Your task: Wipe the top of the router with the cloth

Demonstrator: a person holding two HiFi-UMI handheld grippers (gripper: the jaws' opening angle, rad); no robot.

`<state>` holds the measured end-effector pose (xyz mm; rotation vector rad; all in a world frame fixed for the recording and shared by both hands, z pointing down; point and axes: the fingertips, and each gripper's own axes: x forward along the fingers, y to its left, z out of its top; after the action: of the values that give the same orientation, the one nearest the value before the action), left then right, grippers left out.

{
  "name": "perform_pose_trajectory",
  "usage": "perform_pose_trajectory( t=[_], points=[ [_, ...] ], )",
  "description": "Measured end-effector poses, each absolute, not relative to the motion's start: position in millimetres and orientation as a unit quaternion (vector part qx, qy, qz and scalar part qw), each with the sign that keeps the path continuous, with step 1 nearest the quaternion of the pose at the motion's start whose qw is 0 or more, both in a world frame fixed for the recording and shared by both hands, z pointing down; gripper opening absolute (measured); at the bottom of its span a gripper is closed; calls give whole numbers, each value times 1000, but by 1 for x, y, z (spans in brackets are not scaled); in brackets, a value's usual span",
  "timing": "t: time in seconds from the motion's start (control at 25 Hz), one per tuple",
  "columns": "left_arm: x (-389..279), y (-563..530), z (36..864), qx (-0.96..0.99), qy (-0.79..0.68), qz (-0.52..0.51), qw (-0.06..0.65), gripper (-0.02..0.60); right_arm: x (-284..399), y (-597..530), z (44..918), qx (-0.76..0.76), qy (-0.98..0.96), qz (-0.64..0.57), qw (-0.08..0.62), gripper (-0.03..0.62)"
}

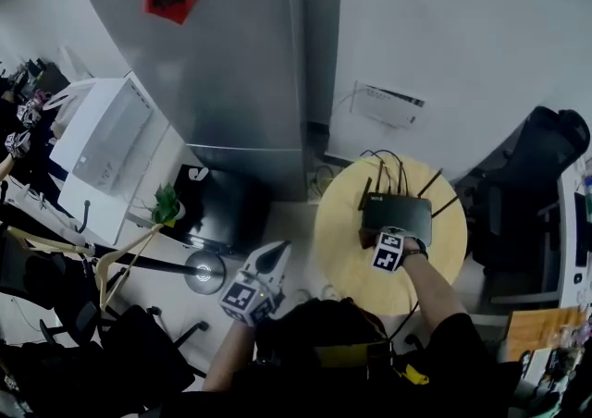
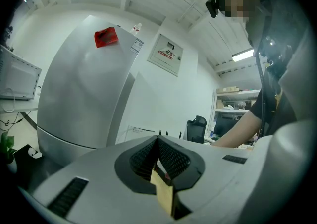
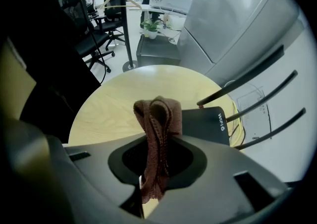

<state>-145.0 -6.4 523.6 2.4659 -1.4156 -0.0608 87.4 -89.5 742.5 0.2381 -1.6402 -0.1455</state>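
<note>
One router (image 1: pixel 398 215) on round table (image 1: pixel 338 245); right gripper (image 1: pixel 392 239) clamps one cloth (image 3: pixel 157 114); left gripper (image 2: pixel 157 143) closed, empty.

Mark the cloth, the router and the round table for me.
cloth (image 3: pixel 157 119): right gripper view, on its bunched brown fold.
router (image 1: pixel 398 214): head view, on the middle of its black top.
round table (image 1: pixel 339 248): head view, on bare wood left of the router.

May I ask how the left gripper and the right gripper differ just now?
The right gripper grips the brown cloth; the left gripper holds nothing. The right gripper is at the router on the round table; the left gripper is off the table, over the floor. Both are shut.
</note>
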Motion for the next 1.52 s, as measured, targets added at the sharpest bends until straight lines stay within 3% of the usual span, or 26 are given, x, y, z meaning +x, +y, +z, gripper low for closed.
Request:
perform_pose_trajectory(
  t=[0.44, 0.8, 1.28, 1.52],
  points=[
    [-84, -11, 525, 842, -518, -32, 145, 0, 107, -99, 694, 107, -797, -100, 586, 64],
    [-29, -13, 510, 838, -530, -31, 126, 0, 151, -197, 672, 234, -759, -187, 578, 64],
    [-60, 31, 512, 788, -602, -22, 126, 0, 161, -238, 718, 233, -694, -182, 657, 64],
    [-62, 37, 516, 785, -604, -25, 133, 0, 159, -220, 734, 186, -707, -170, 661, 64]
  ],
)
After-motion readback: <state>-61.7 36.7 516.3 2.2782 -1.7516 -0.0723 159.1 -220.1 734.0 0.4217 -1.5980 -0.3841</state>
